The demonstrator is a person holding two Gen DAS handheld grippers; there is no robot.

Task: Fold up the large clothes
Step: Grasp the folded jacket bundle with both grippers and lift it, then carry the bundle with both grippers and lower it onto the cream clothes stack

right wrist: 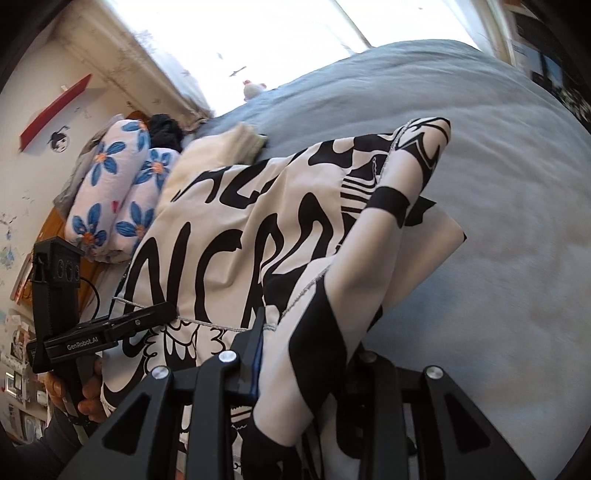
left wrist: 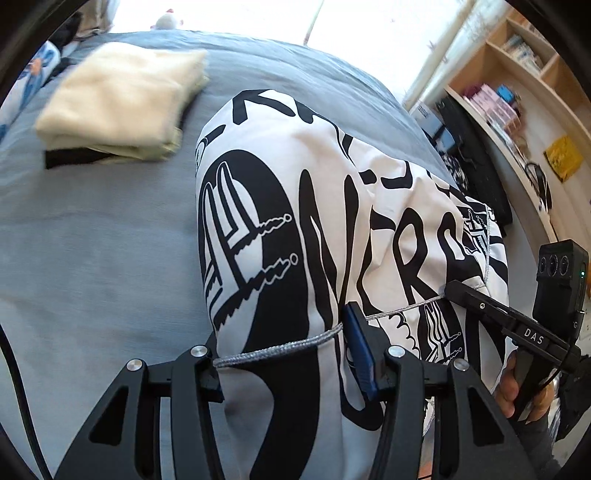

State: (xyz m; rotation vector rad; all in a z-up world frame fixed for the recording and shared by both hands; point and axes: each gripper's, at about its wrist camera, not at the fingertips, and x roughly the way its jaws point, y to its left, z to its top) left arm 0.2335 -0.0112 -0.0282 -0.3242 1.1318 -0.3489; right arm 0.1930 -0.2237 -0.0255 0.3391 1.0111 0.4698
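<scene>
Printed garment (left wrist: 332,229) over grey-blue bed (left wrist: 92,240), bookshelves (left wrist: 524,74) beside

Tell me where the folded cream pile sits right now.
In the left wrist view the folded cream pile lies on the blue-grey bedspread, upper left, beyond the black-and-white garment and apart from it.

Bkgd, left wrist view: grey-blue bedspread (left wrist: 92,229) fills centre/left; wooden shelving (left wrist: 517,74) w/ books, boxes + a yellow card at upper right; small white plush toy (left wrist: 168,20) at top edge against bright window. Right wrist view: two white pillows w/ blue flower print (right wrist: 110,192) at left-centre, dark bundle (right wrist: 164,129) just above them. Red wall shelf (right wrist: 55,110) upper left, pale curtain (right wrist: 155,55) beside window, top.
</scene>
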